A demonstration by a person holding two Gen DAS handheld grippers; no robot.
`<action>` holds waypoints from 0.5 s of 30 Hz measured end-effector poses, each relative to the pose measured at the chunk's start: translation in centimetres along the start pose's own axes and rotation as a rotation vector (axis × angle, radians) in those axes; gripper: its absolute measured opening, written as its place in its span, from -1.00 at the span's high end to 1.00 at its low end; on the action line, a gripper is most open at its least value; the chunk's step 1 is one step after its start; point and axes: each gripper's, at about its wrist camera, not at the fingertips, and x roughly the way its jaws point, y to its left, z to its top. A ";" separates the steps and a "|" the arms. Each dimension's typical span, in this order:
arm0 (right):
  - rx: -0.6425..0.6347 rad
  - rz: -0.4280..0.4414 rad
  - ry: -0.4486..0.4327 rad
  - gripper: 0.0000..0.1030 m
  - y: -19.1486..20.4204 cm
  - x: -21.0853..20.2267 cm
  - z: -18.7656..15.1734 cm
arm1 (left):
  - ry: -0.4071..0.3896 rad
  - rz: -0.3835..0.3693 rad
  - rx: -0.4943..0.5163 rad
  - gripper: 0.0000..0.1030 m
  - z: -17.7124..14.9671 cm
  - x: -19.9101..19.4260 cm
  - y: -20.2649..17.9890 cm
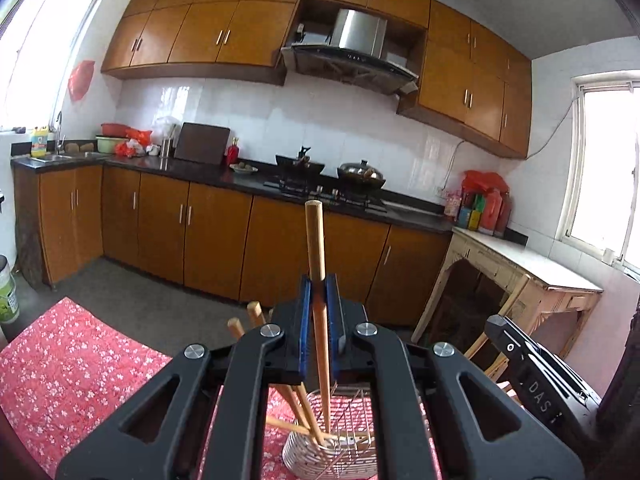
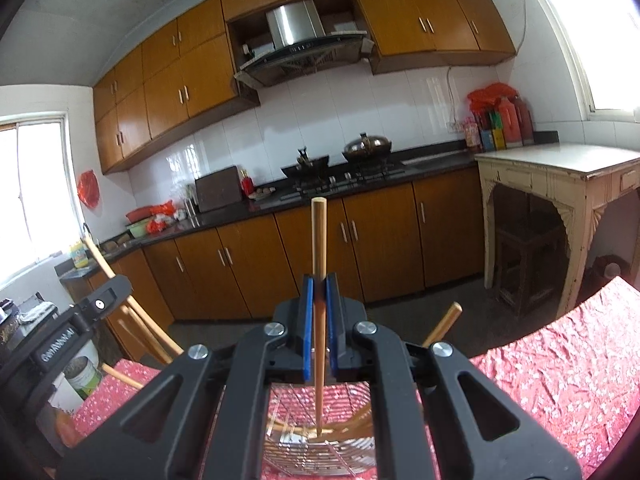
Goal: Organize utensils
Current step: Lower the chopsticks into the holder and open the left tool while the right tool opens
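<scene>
Each claw, left gripper and right gripper, is clamped on an upright chopstick. The wire basket sits directly below both (tips already inside), so release looks close.

Pretty bright daylight from blown-out windows both sides, glare on the wall tiles, heavy fisheye bending with dark vignetted corners, slightly soft overall.

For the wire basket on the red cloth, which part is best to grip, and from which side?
Probably the bare top rim of the wire basket, coming from above on the side away from the chopsticks. The thin wire fits between two fingers, and the sticks lean out over the opposite side, crowding that rim.
</scene>
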 end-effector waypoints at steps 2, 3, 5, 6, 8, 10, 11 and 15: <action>-0.001 -0.020 0.010 0.81 -0.2 0.1 -0.3 | 0.020 0.008 0.005 0.86 -0.1 0.3 0.1; 0.004 -0.025 0.017 0.78 -0.4 0.2 -0.4 | 0.032 0.004 0.002 0.86 -0.2 0.4 0.2; 0.021 -0.037 0.034 0.78 -0.7 0.3 -0.6 | 0.056 0.003 -0.007 0.86 -0.2 0.6 0.4; 0.030 -0.038 0.043 0.78 -0.9 0.3 -0.7 | 0.064 0.001 -0.015 0.86 -0.2 0.5 0.6; 0.035 -0.052 0.052 0.74 -1.3 0.2 -0.8 | 0.073 -0.002 -0.023 0.86 -0.1 0.3 0.9; 0.042 -0.061 0.051 0.62 -1.5 -0.2 -0.9 | 0.072 -0.002 -0.025 0.85 0.1 0.0 1.1; 0.044 -0.066 0.048 0.55 -1.6 -0.4 -0.9 | 0.069 0.000 -0.023 0.85 0.3 -0.4 1.1; 0.048 -0.094 0.014 0.20 -2.2 -2.0 -0.4 | 0.058 0.010 -0.027 0.32 0.8 -1.3 1.4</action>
